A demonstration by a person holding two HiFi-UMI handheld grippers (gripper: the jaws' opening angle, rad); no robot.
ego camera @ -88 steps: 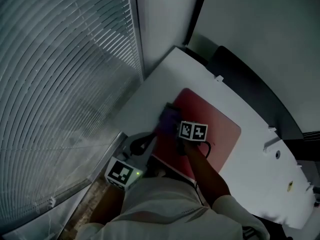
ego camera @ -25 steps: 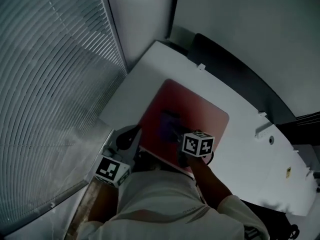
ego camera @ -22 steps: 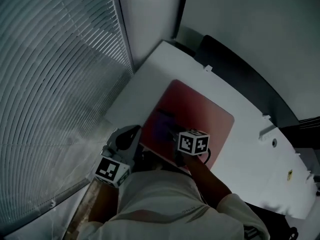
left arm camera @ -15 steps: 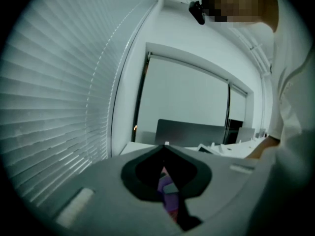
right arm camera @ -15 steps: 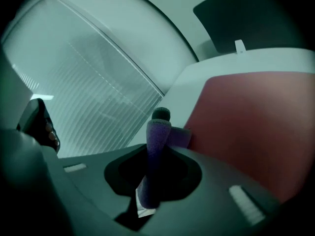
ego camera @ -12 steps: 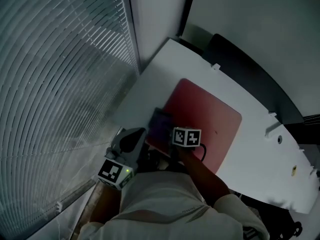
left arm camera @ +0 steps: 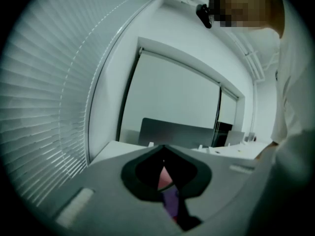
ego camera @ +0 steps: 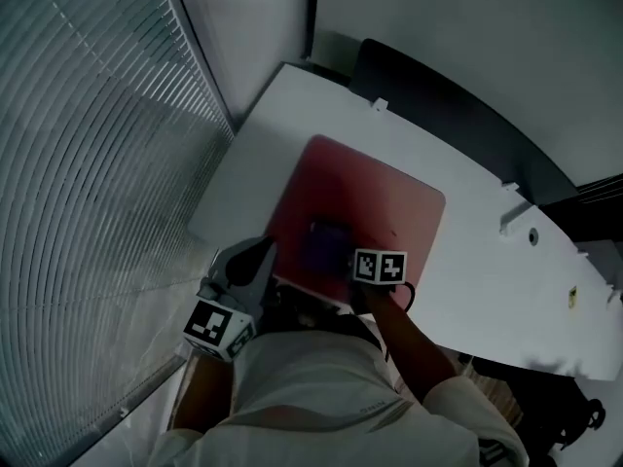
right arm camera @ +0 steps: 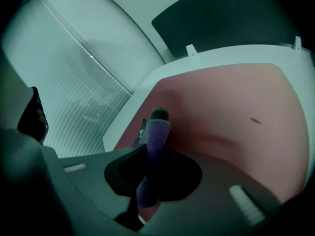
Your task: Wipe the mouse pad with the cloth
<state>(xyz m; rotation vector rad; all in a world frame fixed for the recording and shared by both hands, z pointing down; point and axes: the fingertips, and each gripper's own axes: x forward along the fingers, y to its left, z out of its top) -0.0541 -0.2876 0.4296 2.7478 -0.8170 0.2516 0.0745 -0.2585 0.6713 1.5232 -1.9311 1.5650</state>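
A red mouse pad [ego camera: 375, 197] lies on the white desk [ego camera: 467, 290]; the right gripper view shows it wide and close [right arm camera: 231, 107]. A purple cloth [ego camera: 326, 242] rests on the pad's near half. My right gripper [ego camera: 347, 257] is shut on the cloth, a folded purple strip [right arm camera: 156, 136] standing up between its closed jaws [right arm camera: 147, 154]. My left gripper [ego camera: 263, 254] hovers at the pad's near left corner, jaws shut and empty [left arm camera: 164, 150]. Through the gap below its jaw tips I see a sliver of red pad and purple.
Window blinds [ego camera: 88, 144] run along the left, close to the desk's left edge. A dark panel [ego camera: 438, 90] stands behind the desk's far edge. Small white fittings [ego camera: 514, 220] sit on the desk to the right. The person's sleeve and torso [ego camera: 321, 407] fill the near side.
The right gripper has dragged the cloth from the pad's near left edge inward toward the pad's middle. The left gripper stays by the near left corner.
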